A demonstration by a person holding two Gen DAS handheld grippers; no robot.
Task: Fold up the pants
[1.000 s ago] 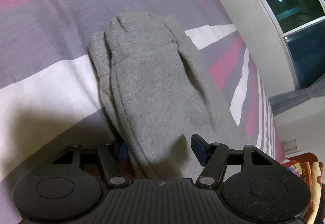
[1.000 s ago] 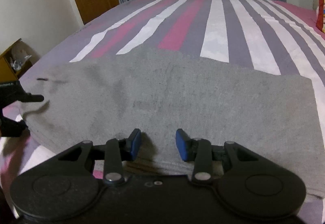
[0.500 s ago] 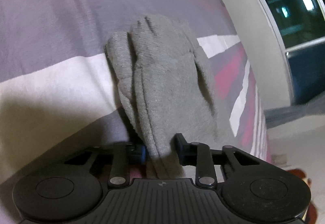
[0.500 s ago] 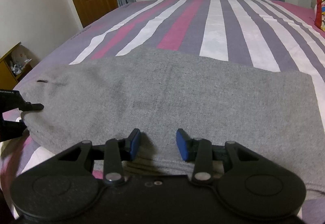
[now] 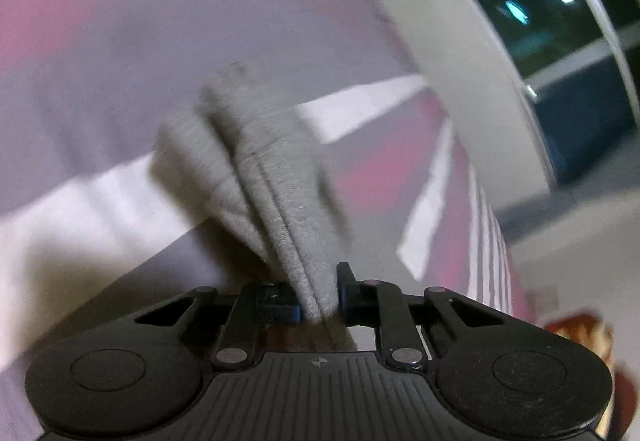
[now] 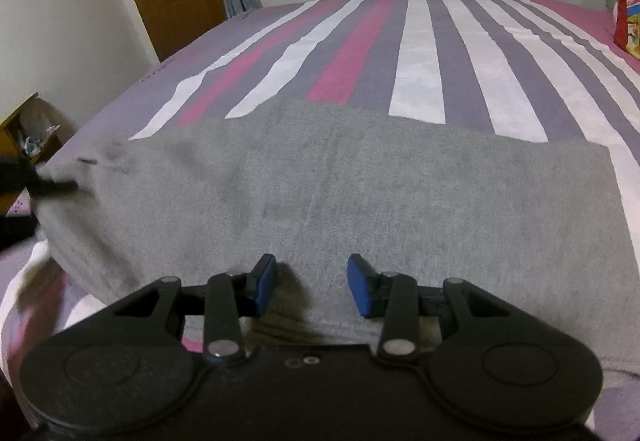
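We have the left gripper (image 5: pixel 318 299) clamped on one end of the gray pants (image 6: pixel 340 201), pinching bunched layers. The pants lie flat across the striped bed (image 6: pixel 420 53), their long axis running side to side in the right wrist view. Our right gripper (image 6: pixel 311 291) hovers over the near edge, jaws apart, holding nothing. We judge the pinched end must travel along that length toward the far end.

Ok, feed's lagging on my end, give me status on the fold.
Left gripper shut on pants end. Right gripper open over near edge. Pants flat across striped bed. Nothing in the way.
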